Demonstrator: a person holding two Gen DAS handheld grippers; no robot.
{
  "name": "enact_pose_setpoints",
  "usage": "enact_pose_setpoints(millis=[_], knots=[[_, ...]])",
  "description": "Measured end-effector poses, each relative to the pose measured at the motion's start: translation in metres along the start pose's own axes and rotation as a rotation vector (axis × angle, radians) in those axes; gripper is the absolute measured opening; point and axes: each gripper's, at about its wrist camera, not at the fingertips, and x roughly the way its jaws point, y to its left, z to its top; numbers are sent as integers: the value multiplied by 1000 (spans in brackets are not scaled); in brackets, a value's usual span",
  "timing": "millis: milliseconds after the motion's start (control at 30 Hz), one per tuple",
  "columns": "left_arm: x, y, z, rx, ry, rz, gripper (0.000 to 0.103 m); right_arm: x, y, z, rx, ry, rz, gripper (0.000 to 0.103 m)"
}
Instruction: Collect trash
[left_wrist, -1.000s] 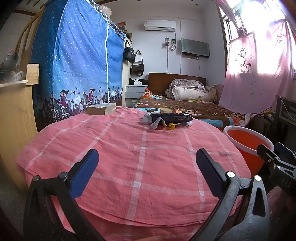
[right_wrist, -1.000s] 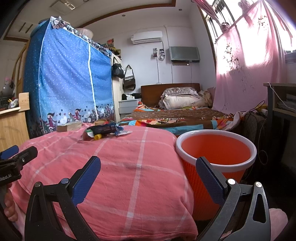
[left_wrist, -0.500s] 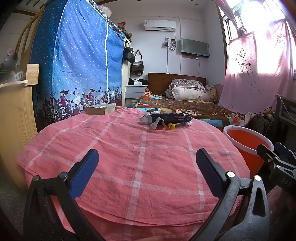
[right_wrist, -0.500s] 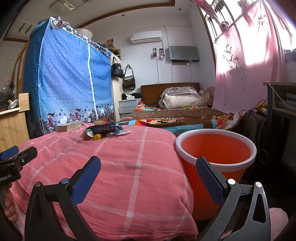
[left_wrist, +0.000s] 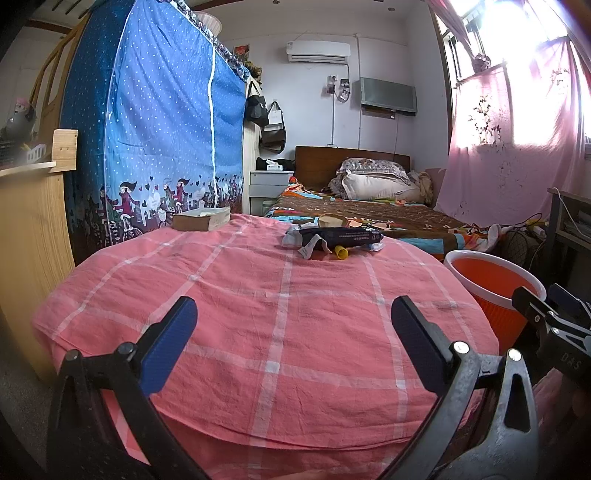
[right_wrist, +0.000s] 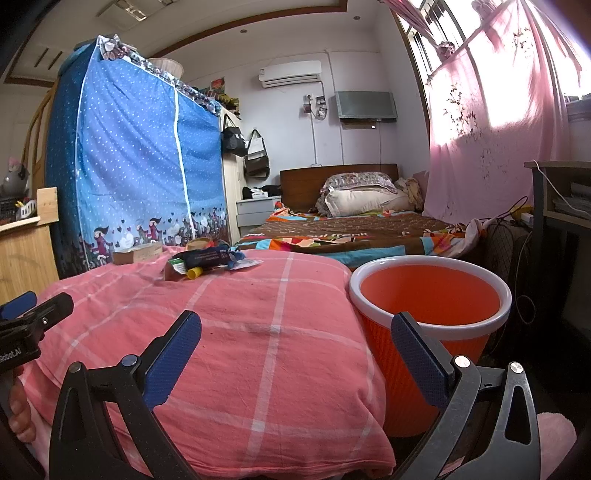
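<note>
A small heap of trash lies at the far side of the pink checked cloth: a dark wrapper (left_wrist: 341, 236) (right_wrist: 207, 256), a crumpled white scrap (left_wrist: 308, 246), a yellow cap (left_wrist: 341, 253) (right_wrist: 194, 273) and a small green-labelled box (right_wrist: 176, 266). An orange bin with a white rim (left_wrist: 493, 278) (right_wrist: 430, 295) stands to the right of the cloth. My left gripper (left_wrist: 293, 334) hangs open over the near part of the cloth, far from the heap. My right gripper (right_wrist: 295, 345) is open too, near the cloth's right edge beside the bin. Both hold nothing.
A brown book (left_wrist: 201, 220) (right_wrist: 137, 254) rests at the cloth's far left. A wooden shelf unit (left_wrist: 33, 236) stands left, a blue curtained wardrobe (left_wrist: 162, 122) behind it. A bed (right_wrist: 354, 232) lies beyond, a desk with cables (right_wrist: 554, 206) to the right.
</note>
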Motion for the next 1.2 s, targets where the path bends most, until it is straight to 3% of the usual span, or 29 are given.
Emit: enact_pose_setpoints(millis=[1200], knots=[[1,-2,0,7,10,0,103,2,-1,-3,9,16,5,103]])
